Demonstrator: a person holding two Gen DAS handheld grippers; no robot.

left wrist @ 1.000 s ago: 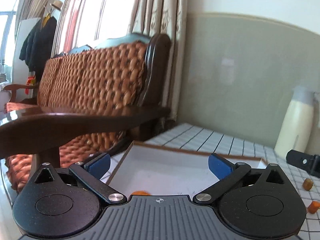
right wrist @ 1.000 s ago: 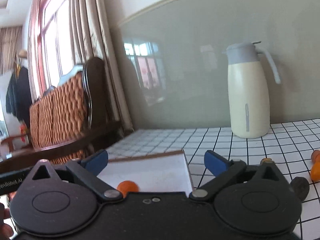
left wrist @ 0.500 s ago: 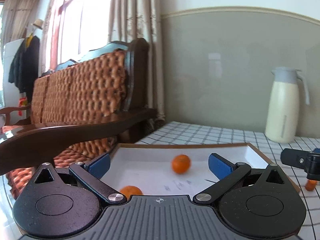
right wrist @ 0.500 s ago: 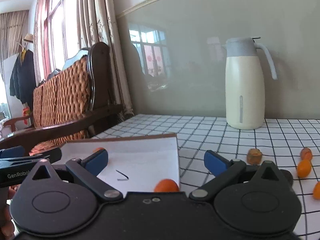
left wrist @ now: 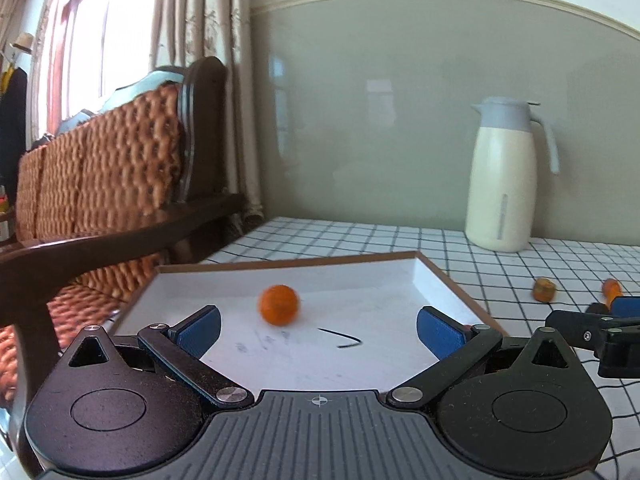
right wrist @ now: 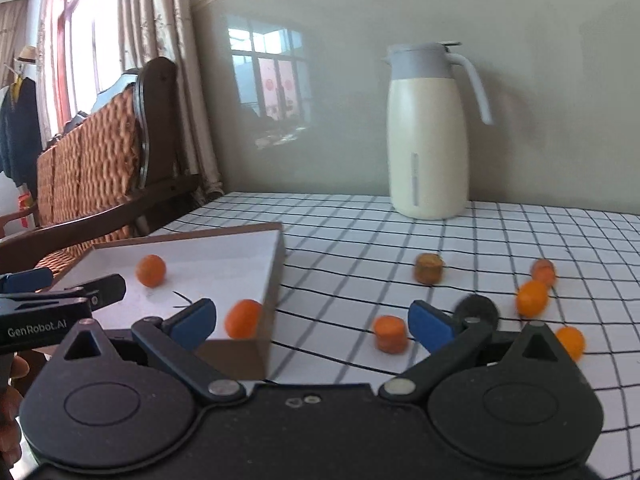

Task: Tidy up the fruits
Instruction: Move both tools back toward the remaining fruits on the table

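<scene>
Checked tablecloth (right wrist: pixel 360 248), white tray (right wrist: pixel 224 256) with two oranges (right wrist: pixel 151 270), both claws (left wrist: pixel 319 326) (right wrist: pixel 312 322) spread, empty.

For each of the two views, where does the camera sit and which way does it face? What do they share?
Left wrist: sits on the left gripper, low over the white tray, facing the wall and thermos jug; its own open blue fingers show, and the right gripper enters at right.
Right wrist: sits on the right gripper, at the tray's right corner, facing the jug and loose fruit pieces on the checked cloth; the left gripper shows at left.
Shared: tray, an orange in it, jug, sofa.
</scene>
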